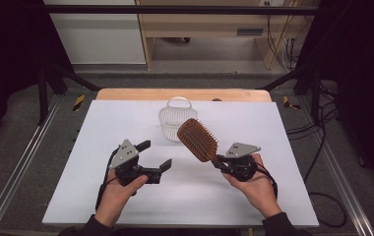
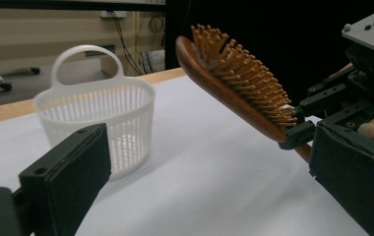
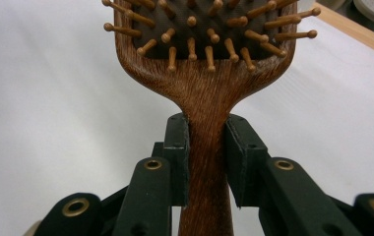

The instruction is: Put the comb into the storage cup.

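A brown wooden hairbrush [image 1: 198, 139] is held up off the table by its handle, bristles facing up and to the right. My right gripper [image 1: 220, 162] is shut on that handle [image 3: 207, 162], with both pads pressed against the wood. In the left gripper view the hairbrush [image 2: 234, 91] tilts up to the left. A white slatted basket [image 1: 175, 122] with a loop handle stands upright behind the brush head. My left gripper [image 1: 155, 155] hovers at the left with its jaws wide apart and nothing between them; it points toward the basket [image 2: 101, 118].
The white table cover [image 1: 185, 196] spreads under both hands, with a bare wooden edge [image 1: 126, 93] at the far side. Black frame posts and cables stand off the table at left and right.
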Motion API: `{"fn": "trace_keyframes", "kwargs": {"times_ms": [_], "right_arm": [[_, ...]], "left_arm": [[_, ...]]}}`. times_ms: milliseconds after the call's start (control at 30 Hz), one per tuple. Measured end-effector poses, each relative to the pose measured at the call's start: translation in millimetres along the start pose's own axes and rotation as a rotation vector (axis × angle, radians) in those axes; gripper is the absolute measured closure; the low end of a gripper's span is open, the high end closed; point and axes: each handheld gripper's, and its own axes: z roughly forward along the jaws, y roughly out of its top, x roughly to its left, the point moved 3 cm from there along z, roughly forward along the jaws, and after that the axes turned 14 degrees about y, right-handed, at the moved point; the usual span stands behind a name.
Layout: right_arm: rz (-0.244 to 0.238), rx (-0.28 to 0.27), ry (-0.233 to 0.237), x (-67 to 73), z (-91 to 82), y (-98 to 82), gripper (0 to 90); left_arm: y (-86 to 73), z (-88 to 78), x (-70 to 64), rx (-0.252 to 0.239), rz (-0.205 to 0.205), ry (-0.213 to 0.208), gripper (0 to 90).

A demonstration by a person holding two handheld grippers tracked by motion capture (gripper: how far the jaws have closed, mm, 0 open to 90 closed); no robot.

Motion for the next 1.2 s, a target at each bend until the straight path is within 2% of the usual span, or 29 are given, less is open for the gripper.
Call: {"fn": "trace_keyframes", "kwargs": {"times_ms": [233,467,667,733,767,867,900,933,967,1000,1200], "right_arm": [[-0.017,-0.059,0.013,8.0,10.0,3.4,73.0],[-0.033,-0.092,0.022,12.3,13.8,5.6,73.0],[-0.049,-0.119,0.022,16.6,15.2,8.1,73.0],[-0.054,-0.134,0.023,18.5,16.3,9.6,73.0],[-0.056,-0.135,0.022,19.2,17.0,10.0,73.0],[-0.062,-0.15,0.02,21.2,19.2,11.2,73.0],[-0.062,-0.156,0.018,22.0,19.7,11.7,73.0],[-0.064,-0.161,0.019,22.7,20.2,12.1,73.0],[-0.064,-0.161,0.019,22.7,20.2,12.1,73.0],[-0.065,-0.172,0.018,23.7,21.2,13.0,73.0],[-0.073,-0.171,0.023,26.8,24.8,13.6,73.0]], "left_arm": [[9.8,14.9,-14.2,0.005,-0.048,-0.045,2.8],[17.3,22.2,-20.5,0.002,-0.06,-0.058,3.1],[19.8,28.0,-22.7,0.007,-0.065,-0.052,3.1],[20.5,29.3,-22.2,0.007,-0.082,-0.052,3.6],[21.4,30.6,-21.5,0.007,-0.104,-0.058,3.9],[22.8,31.4,-20.1,0.002,-0.126,-0.057,4.9],[24.6,32.1,-17.5,-0.01,-0.163,-0.05,5.6],[25.3,32.4,-16.3,-0.014,-0.18,-0.048,7.1],[25.3,32.4,-16.3,-0.014,-0.18,-0.048,9.1],[27.1,33.2,-14.4,-0.025,-0.219,-0.05,11.6],[31.4,34.6,-16.7,-0.044,-0.234,-0.041,16.8]]}}
